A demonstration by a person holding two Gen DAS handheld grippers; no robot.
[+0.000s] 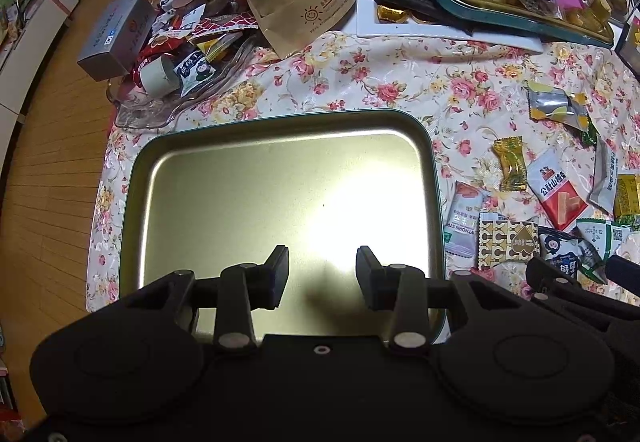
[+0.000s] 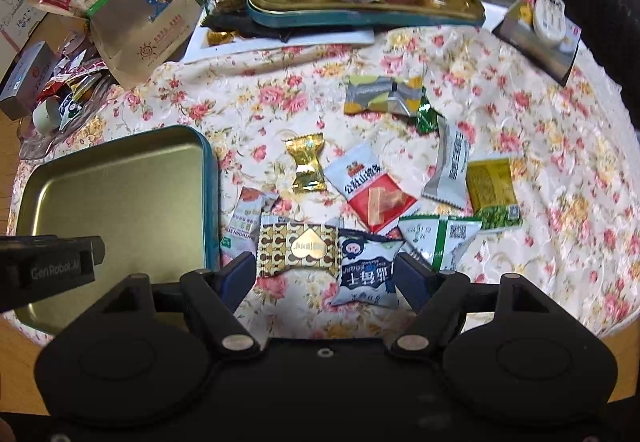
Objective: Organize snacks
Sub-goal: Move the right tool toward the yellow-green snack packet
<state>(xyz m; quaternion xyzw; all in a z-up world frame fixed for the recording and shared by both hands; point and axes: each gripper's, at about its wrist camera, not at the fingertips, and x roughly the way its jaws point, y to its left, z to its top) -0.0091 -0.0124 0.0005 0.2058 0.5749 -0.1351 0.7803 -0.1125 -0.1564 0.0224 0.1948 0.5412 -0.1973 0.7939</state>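
An empty gold-lined tin tray (image 1: pixel 240 202) with a teal rim lies on the flowered tablecloth, and my left gripper (image 1: pixel 322 266) hangs open over its near end. To its right lie several wrapped snacks. My right gripper (image 2: pixel 326 270) is open low over them. A gold heart-patterned packet (image 2: pixel 298 248) and a blue-and-white packet (image 2: pixel 368 270) lie side by side between its fingers. Further out are a gold candy (image 2: pixel 306 168), a red-and-white packet (image 2: pixel 372 190), a green-and-white packet (image 2: pixel 440 238) and a yellow packet (image 2: pixel 490 186).
A teal tin (image 2: pixel 360 18) heaped with sweets stands at the back on a white board. At the back left are a brown paper bag (image 2: pixel 132 14), a glass dish (image 1: pixel 180 82) of wrappers and a grey box (image 1: pixel 116 34). The wooden floor (image 1: pixel 48 162) lies past the table's left edge.
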